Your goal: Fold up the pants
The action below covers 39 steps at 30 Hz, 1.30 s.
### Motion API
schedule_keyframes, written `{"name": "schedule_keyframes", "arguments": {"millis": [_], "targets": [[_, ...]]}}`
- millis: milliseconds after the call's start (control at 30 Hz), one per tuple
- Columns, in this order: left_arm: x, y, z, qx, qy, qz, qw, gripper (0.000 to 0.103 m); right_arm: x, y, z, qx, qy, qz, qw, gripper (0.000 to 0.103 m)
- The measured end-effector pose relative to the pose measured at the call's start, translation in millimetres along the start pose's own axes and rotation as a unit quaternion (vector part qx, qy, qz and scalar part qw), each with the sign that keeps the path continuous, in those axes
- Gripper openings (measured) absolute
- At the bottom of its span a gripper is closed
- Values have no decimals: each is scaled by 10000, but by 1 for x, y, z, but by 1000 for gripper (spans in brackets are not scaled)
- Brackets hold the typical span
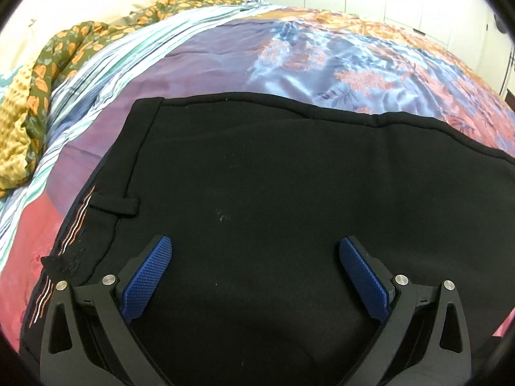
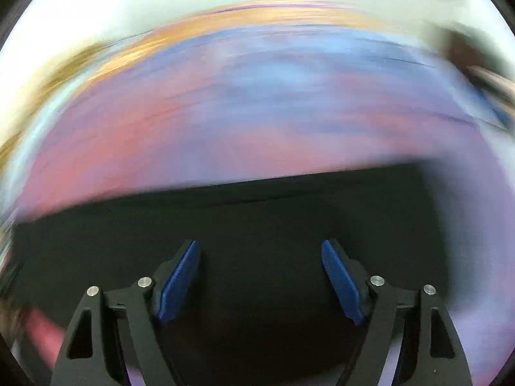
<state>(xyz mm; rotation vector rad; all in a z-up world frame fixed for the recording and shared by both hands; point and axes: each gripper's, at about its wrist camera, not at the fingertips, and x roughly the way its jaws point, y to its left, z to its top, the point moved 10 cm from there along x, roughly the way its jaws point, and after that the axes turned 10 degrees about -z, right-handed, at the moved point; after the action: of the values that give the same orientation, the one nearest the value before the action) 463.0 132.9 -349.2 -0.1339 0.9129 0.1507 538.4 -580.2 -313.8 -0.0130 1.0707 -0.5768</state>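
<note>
pants: my black pants [image 1: 257, 193] lie flat on the bed [image 1: 209, 74], spread over its satin patchwork cover, already doubled into a broad slab by the look of it.
long axis: runs across my left view, waistband end at the left, where the belt loop [image 1: 116, 204] sits; the rest runs off to the right.
left fingers: my left gripper [image 1: 256, 247] is released, blue pads wide apart, nothing between them but cloth below; I cannot tell whether the tips touch it.
right fingers: my right gripper [image 2: 260, 251] is also spread and grasps nothing; its view is smeared, only dark cloth under it and the far edge beyond.
nearer hand: I judge the left is nearer the waistband.
next move: probably pinch the near edge and carry it across.
</note>
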Motion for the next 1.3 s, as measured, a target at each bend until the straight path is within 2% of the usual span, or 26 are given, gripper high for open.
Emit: {"name": "schedule_keyframes", "arguments": {"millis": [67,100,167,233,333,400,467,533,567,667,767,900,1000,1033,1067,1133,1167,1200,1233,1267,1300], "targets": [[0,0,0,1,-21,7,10000,103,-6,-47,18,492,-203,41,9986,79],[0,0,0,6,-29,18,10000,102,-12,-54,24,511,-343,182,9979,79],[0,0,0,14,-33,29,10000,103,-14,-43,31,263,-395,778,9958,78],[0,0,0,16,-32,34,10000,103,-6,-23,28,-159,-256,1012,9944,69],[0,0,0,22,-29,44,10000,102,13,-3,22,-489,-53,795,9956,57],[0,-1,0,22,-30,42,10000,102,24,-3,17,-439,13,540,9976,57],[1,0,0,21,-28,43,10000,102,29,-1,10,-485,77,631,9968,44],[1,-1,0,24,-28,50,10000,102,19,-2,7,-701,-122,537,9960,15],[1,-1,0,23,-29,49,10000,102,12,-3,6,-768,-173,569,9953,6],[1,0,0,25,-26,50,10000,102,-18,-3,-1,-899,-343,871,9915,6],[1,0,0,25,-24,50,10000,102,-54,8,-24,-1403,-450,1166,9822,6],[1,0,0,24,-21,50,10000,102,-129,19,-106,-2485,-553,1462,9559,6],[1,0,0,32,-12,61,10000,103,-181,7,-194,-3120,-375,1540,9368,6],[1,0,0,35,-3,67,10000,102,-191,-4,-222,-3179,-266,1539,9352,6],[1,1,0,38,8,74,10000,102,-195,-12,-238,-3180,-181,1463,9366,6],[1,1,1,31,85,91,9999,103,-189,-47,-275,-2962,43,884,9510,10],[1,1,1,24,140,101,9998,103,-185,-59,-281,-2804,145,658,9575,17],[0,2,3,12,275,133,9995,103,-179,-80,-289,-2416,259,313,9695,41],[-2,2,3,9,387,158,9991,102,-180,-91,-292,-2114,258,180,9769,58],[-7,1,3,15,541,148,9984,102,-189,-101,-293,-1673,93,129,9858,60],[-17,-2,2,28,614,108,9981,102,-197,-103,-294,-1498,-11,136,9886,60]]}}
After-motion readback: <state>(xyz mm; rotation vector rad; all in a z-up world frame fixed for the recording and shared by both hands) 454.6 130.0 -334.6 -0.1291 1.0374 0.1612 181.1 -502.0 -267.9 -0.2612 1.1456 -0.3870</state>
